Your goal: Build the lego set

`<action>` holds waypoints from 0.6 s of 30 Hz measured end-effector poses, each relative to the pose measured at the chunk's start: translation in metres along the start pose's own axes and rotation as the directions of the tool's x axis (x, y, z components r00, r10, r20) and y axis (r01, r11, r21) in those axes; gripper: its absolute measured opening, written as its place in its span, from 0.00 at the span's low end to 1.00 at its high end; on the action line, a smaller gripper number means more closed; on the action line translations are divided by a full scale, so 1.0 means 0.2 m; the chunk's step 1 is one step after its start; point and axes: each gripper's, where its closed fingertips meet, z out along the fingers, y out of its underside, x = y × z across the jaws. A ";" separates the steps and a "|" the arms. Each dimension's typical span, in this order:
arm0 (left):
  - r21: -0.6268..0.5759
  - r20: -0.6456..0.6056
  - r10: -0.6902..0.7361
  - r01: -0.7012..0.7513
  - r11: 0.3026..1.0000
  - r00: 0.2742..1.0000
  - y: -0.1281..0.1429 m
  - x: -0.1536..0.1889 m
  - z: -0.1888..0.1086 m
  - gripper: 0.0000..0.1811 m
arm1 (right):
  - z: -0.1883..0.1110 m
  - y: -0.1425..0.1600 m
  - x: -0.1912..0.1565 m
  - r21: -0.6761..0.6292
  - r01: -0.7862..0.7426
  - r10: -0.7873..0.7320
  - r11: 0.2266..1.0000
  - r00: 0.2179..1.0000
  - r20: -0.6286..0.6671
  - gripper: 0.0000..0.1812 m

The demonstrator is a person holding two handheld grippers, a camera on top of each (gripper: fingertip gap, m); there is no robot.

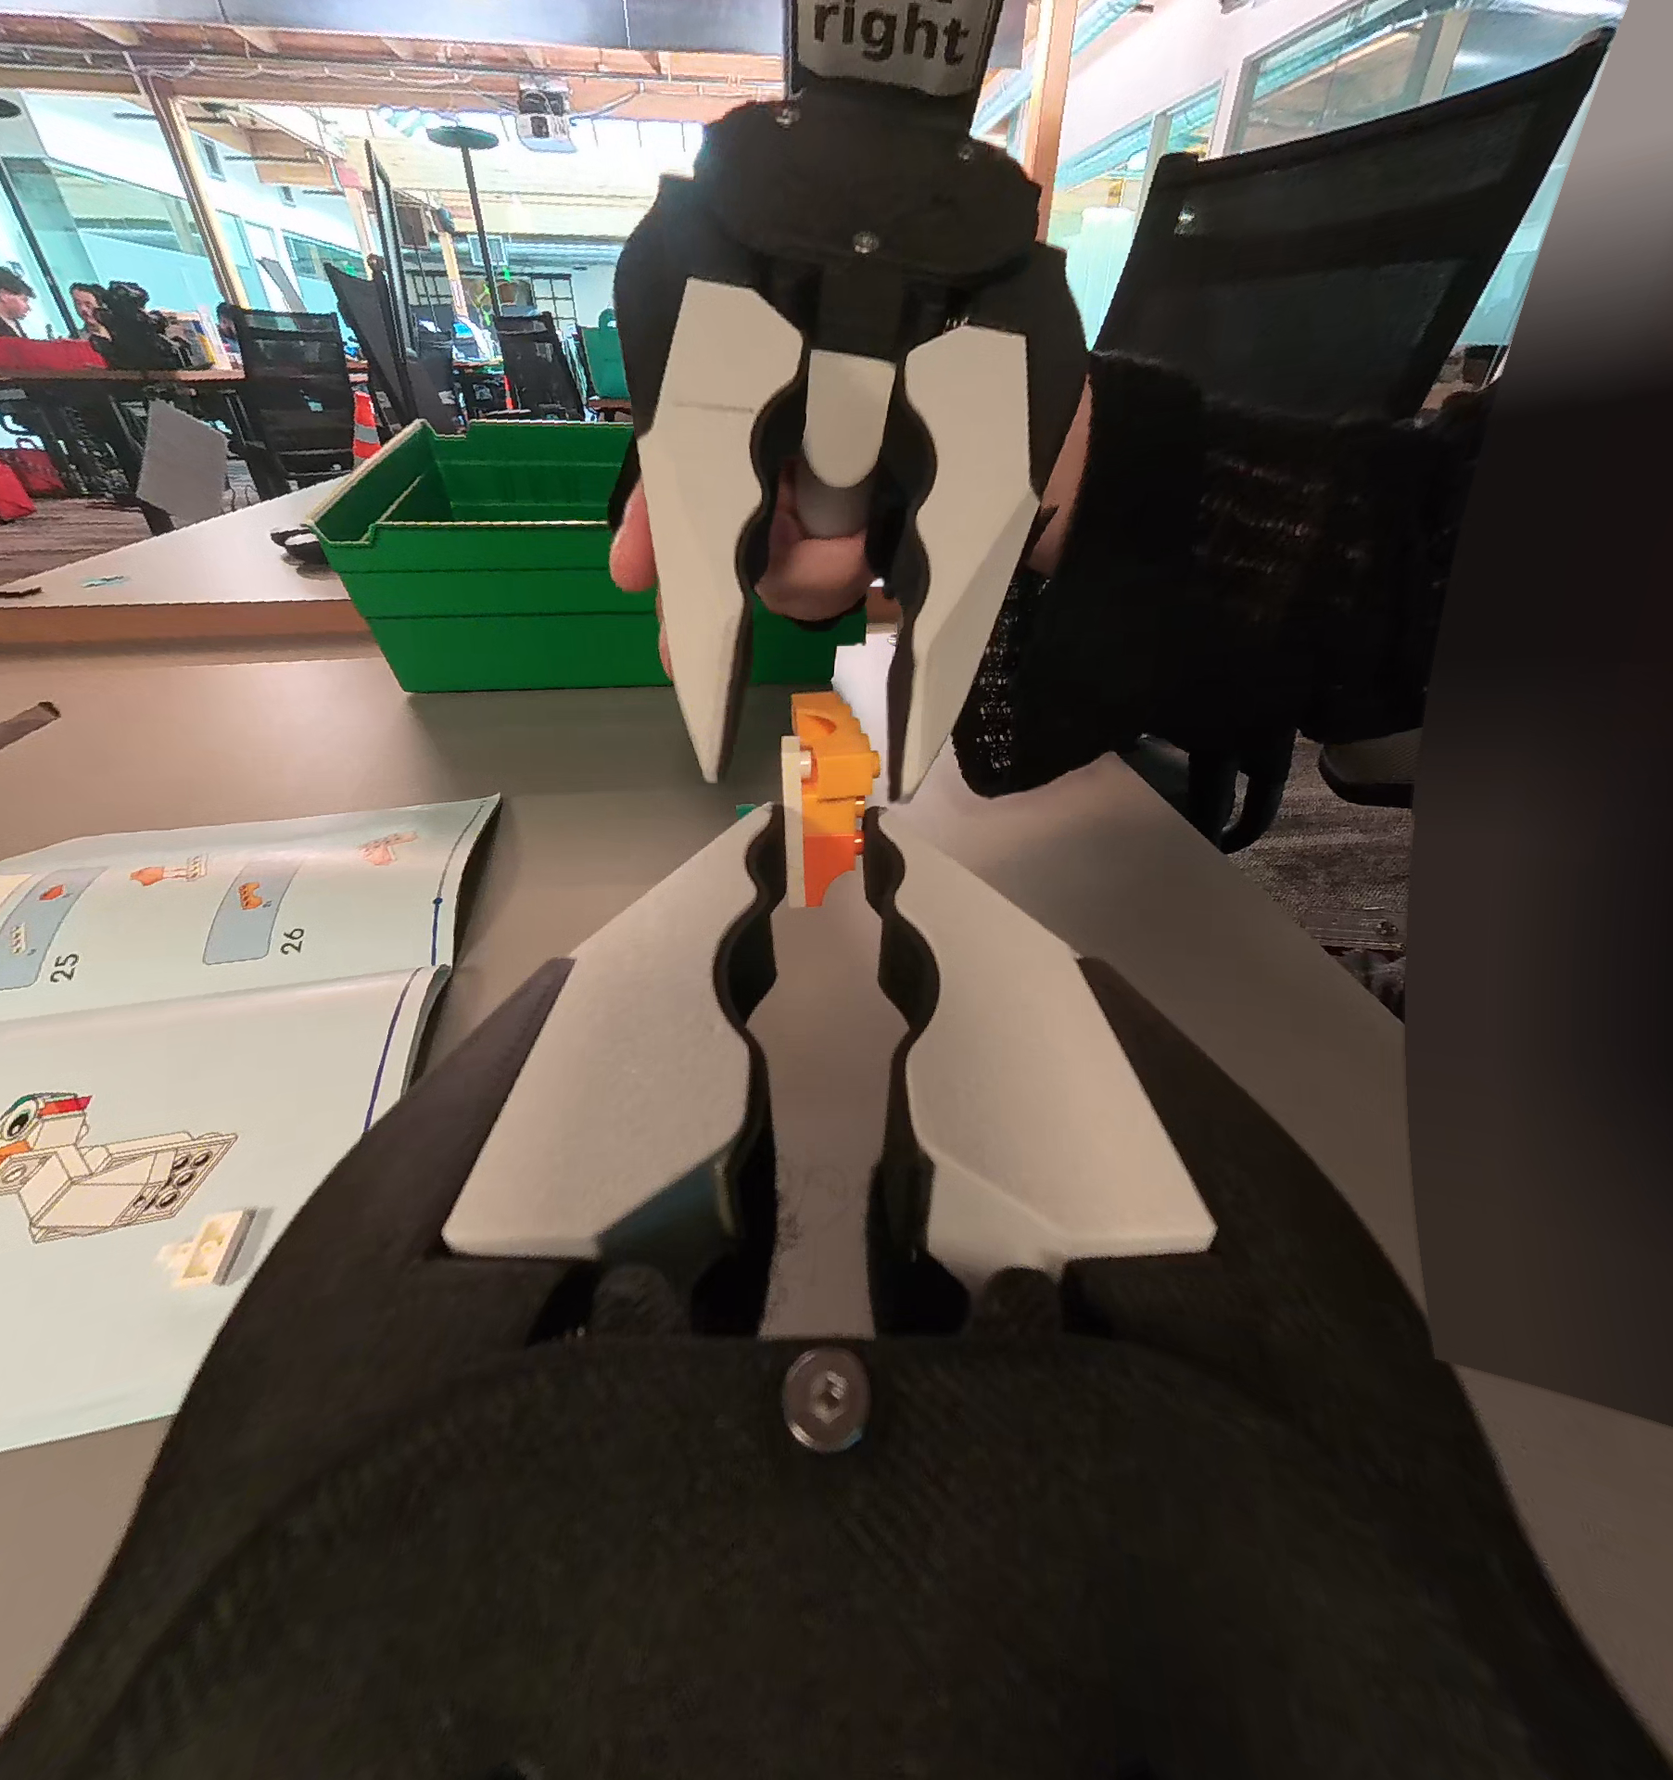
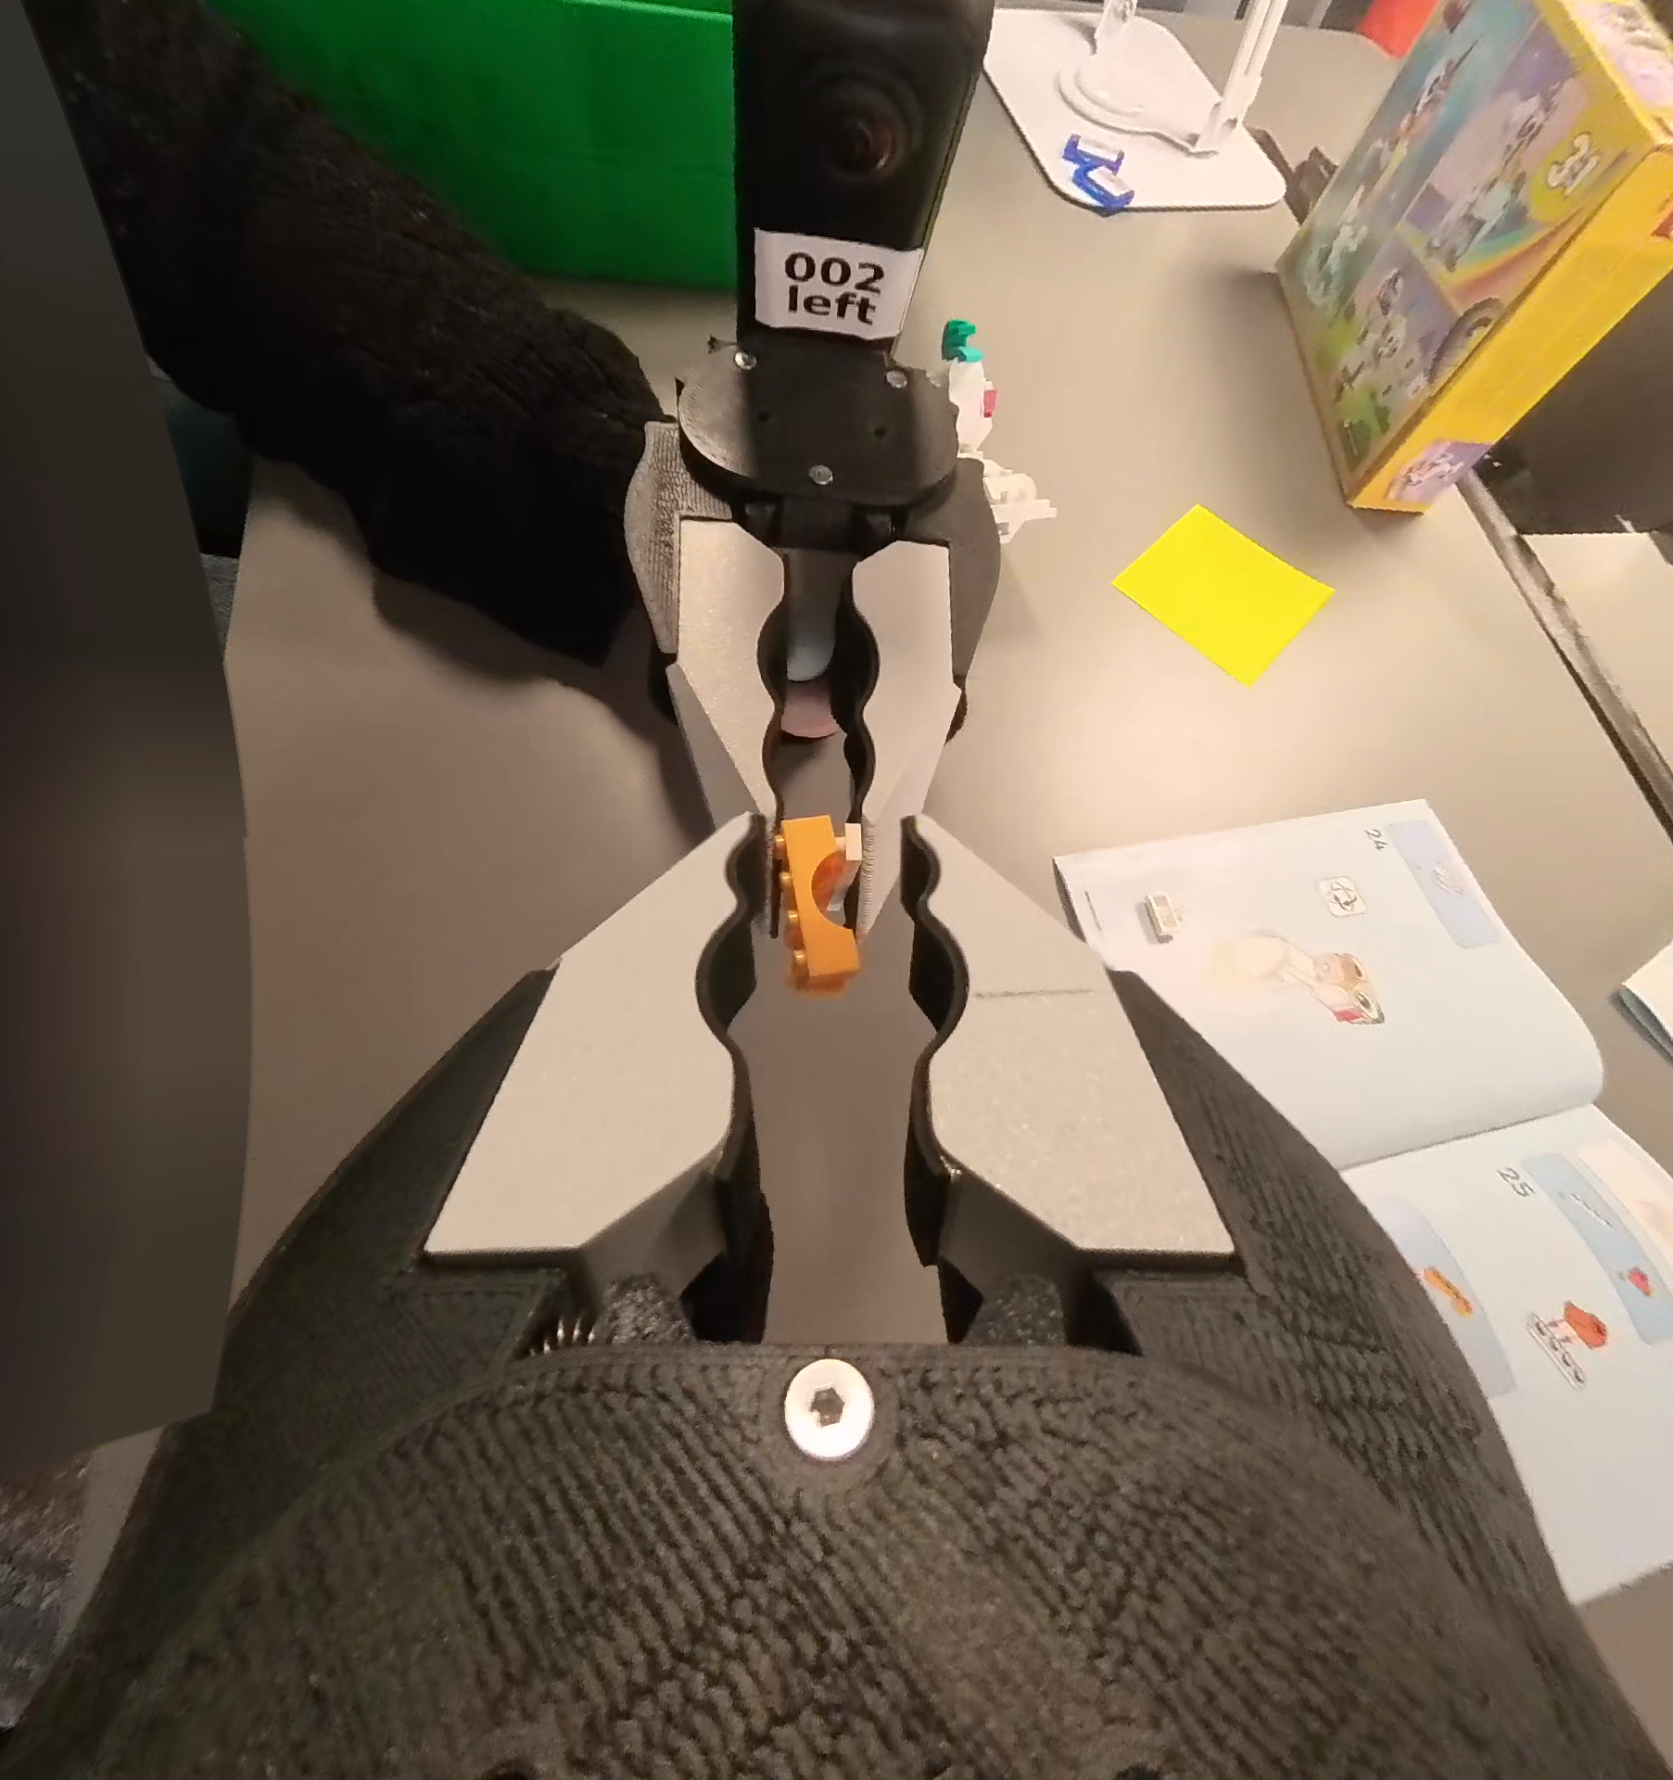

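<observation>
My left gripper [image 1: 823,819] is shut on a small orange and white Lego assembly [image 1: 830,761] and holds it above the grey table. The assembly sticks out past the fingertips. My right gripper [image 1: 808,780] faces it from the far side, jaws open, with one fingertip on each side of the assembly's free end. In the right wrist view my right gripper [image 2: 830,833] is open around the orange arch brick [image 2: 818,929]. The left gripper [image 2: 818,819] pinches the brick's far end. I cannot tell whether the right fingers touch the brick.
An open instruction booklet [image 1: 187,1060] lies on the table and also shows in the right wrist view [image 2: 1343,1011]. A green bin [image 1: 524,559] stands behind. A partly built white model [image 2: 981,424], a yellow note [image 2: 1222,592] and the set's box [image 2: 1506,241] are beyond. A black chair [image 1: 1343,289] is at the table's edge. My left and right fingertips are right by each other. The yellow note [image 2: 1222,592] is about 30 cm from both grippers' fingertips.
</observation>
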 end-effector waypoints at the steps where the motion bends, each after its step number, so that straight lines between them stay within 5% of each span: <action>1: 0.000 0.000 0.000 0.000 1.000 1.000 0.00 0.00 0.00 0.08 | 0.00 0.00 0.00 -0.002 0.000 0.000 1.000 1.000 0.002 0.14; 18: 0.004 -0.010 -0.001 0.001 1.000 1.000 0.00 0.01 0.00 0.08 | 0.01 0.00 -0.01 0.045 -0.040 0.039 0.998 0.999 0.029 0.10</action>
